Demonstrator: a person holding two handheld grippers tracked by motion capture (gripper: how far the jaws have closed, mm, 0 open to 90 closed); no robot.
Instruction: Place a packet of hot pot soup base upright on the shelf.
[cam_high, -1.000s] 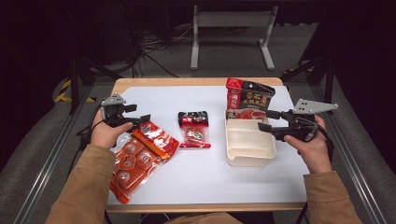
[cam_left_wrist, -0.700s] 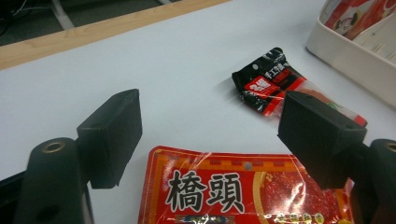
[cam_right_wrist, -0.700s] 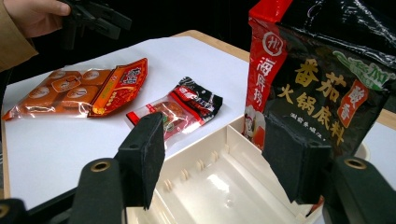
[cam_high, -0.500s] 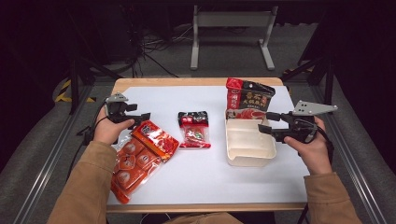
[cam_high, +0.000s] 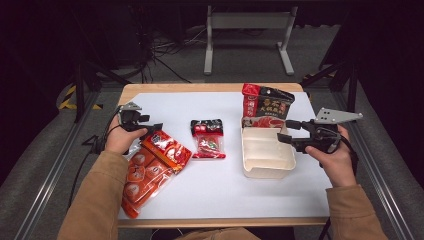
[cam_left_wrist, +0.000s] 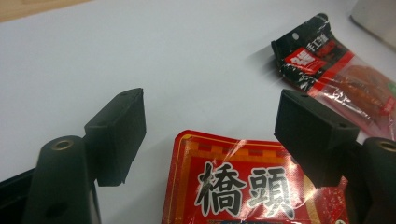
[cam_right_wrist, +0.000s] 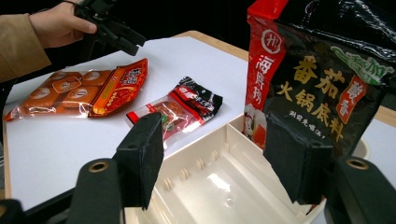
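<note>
In the high view the left gripper (cam_high: 156, 127) sits just above the top end of the long red snack bag (cam_high: 152, 165), which lies left of the cream tray (cam_high: 266, 155) on the white table (cam_high: 225, 195). Its jaws have just been closing a little and stand apart, nothing pinched between them. The small red-and-black packet (cam_high: 207, 138) lies between the bag and the tray. The right gripper (cam_high: 282, 132) hovers at the tray's far right corner, jaws apart. The tall black-and-red pouch (cam_high: 267, 102) stands just behind the tray.

In the left gripper view the two black jaws stand wide on either side of the bag's top edge (cam_left_wrist: 243, 182), not pressing on it. The small packet (cam_left_wrist: 336, 60) lies beyond it, towards the tray.

In the right gripper view the jaws are spread over the tray (cam_right_wrist: 224, 186), gripping nothing. The pouch (cam_right_wrist: 322, 79) stands at the tray's far side; the packet (cam_right_wrist: 180, 109) and the bag (cam_right_wrist: 84, 91) lie farther off, under the left gripper (cam_right_wrist: 133, 44).
</note>
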